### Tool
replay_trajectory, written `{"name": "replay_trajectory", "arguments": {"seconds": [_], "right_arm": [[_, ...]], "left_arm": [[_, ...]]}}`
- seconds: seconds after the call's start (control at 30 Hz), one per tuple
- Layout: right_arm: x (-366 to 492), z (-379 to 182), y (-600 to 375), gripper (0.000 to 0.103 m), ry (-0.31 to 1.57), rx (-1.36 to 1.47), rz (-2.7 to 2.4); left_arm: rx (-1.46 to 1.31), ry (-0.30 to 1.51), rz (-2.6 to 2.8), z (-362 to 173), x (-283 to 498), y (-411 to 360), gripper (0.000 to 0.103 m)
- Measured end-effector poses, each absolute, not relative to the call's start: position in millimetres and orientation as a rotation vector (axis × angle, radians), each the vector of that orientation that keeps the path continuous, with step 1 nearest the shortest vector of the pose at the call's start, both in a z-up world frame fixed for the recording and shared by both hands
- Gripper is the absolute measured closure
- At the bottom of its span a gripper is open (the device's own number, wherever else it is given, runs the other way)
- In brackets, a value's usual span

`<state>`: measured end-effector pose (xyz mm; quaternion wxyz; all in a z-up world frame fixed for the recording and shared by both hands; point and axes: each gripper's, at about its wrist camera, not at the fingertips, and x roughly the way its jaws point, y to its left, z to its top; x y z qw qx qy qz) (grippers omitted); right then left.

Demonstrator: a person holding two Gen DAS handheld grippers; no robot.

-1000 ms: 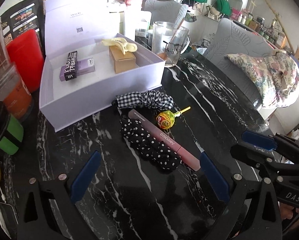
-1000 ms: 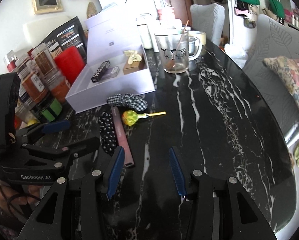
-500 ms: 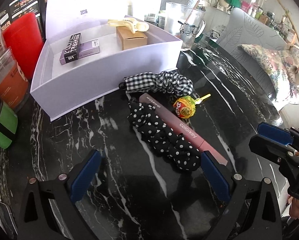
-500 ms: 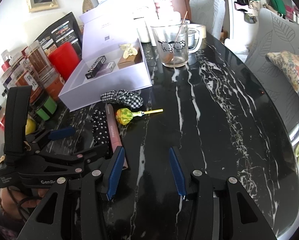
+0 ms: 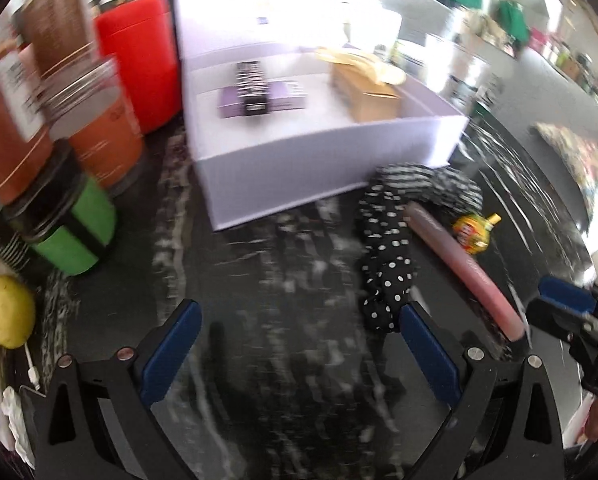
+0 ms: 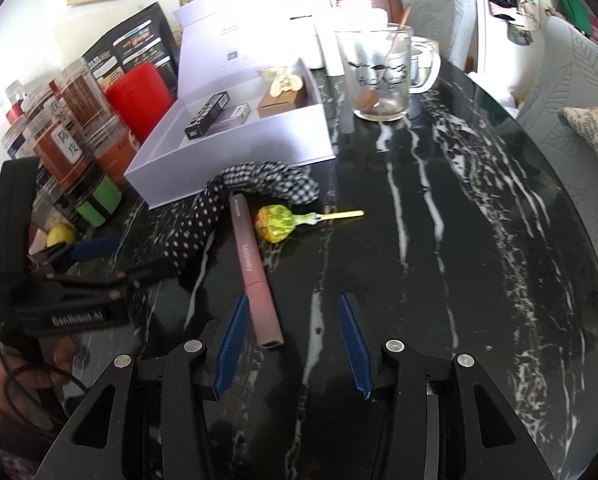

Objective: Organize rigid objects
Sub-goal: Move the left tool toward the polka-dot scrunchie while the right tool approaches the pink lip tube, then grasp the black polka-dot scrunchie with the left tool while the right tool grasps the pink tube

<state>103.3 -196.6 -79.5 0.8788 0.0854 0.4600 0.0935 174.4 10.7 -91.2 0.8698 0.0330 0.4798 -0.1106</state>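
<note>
Two grippers over the black marble table, both with jaws spread, pinching nothing.

Right gripper: pink "colorkey" tube has its near end just inside the left blue pad. Left gripper, branded "GenRobot.AI", hangs over bare marble. Beside the tube: polka-dot scrunchie, lollipop; beyond, gingham scrunchie, then open lilac box.

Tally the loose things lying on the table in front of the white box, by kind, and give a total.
Hair scrunchies: 2, one checked, one dotted
Pink pen-shaped tube: 1
Lollipop: 1
Total: 4
</note>
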Motion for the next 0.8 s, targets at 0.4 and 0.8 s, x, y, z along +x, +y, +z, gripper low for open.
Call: {"name": "replay_trajectory", "arguments": {"seconds": [0.4, 0.8], "right_arm": [[126, -91, -169, 0.057, 0.976, 0.099, 0.235], [140, -98, -158, 0.086, 0.960, 0.052, 0.256]], "left_arm": [[0.036, 0.985, -0.204, -86, 184, 32, 0.002], [0.025, 0.960, -0.315, -79, 194, 3, 0.005]]}}
